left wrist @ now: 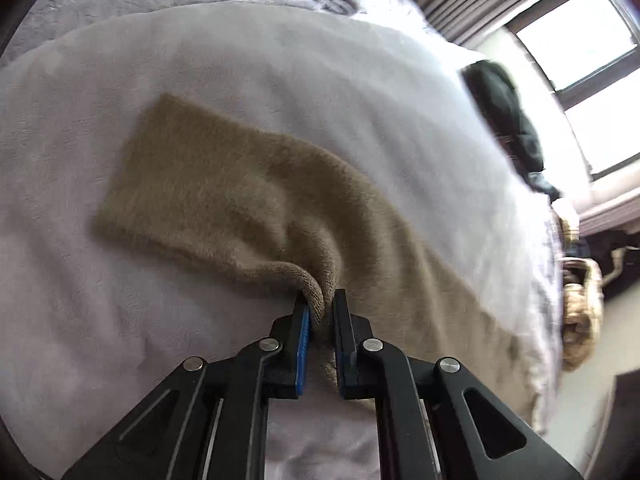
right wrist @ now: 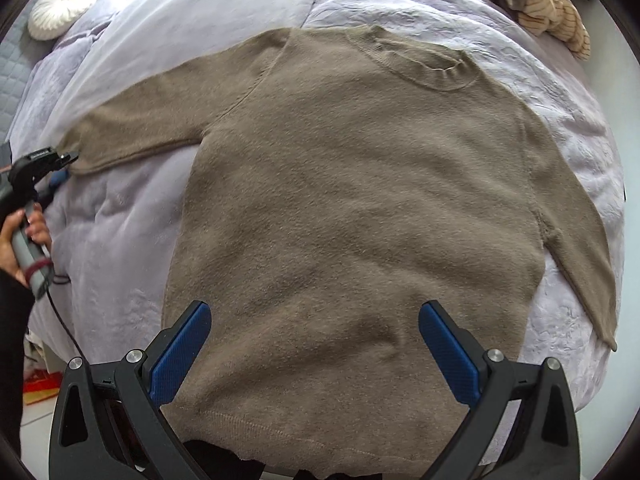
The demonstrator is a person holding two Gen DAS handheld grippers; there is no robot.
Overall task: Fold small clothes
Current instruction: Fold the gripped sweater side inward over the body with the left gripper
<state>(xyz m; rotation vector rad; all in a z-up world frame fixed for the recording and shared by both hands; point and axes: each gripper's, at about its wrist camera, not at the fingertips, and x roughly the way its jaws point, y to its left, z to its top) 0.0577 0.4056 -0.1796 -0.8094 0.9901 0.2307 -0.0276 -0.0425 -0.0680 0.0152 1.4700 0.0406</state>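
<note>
A brown knit sweater [right wrist: 352, 208] lies flat, front up, on a pale lilac bedspread [right wrist: 120, 240], collar at the far side, hem near me. My right gripper [right wrist: 316, 348] is open above the lower body of the sweater, holding nothing. My left gripper [left wrist: 322, 312] is shut on the cuff of the sweater's left sleeve [left wrist: 224, 196], lifting a bunched fold of it off the bed. The left gripper also shows in the right wrist view [right wrist: 70, 157] at the sleeve's end, held by a hand. The other sleeve [right wrist: 580, 248] lies along the right side.
A striped cream garment [right wrist: 536, 4] is heaped at the bed's far right corner. A round white cushion [right wrist: 62, 6] sits at the far left. A dark garment [left wrist: 508, 120] lies near the bed's edge by the window [left wrist: 584, 72].
</note>
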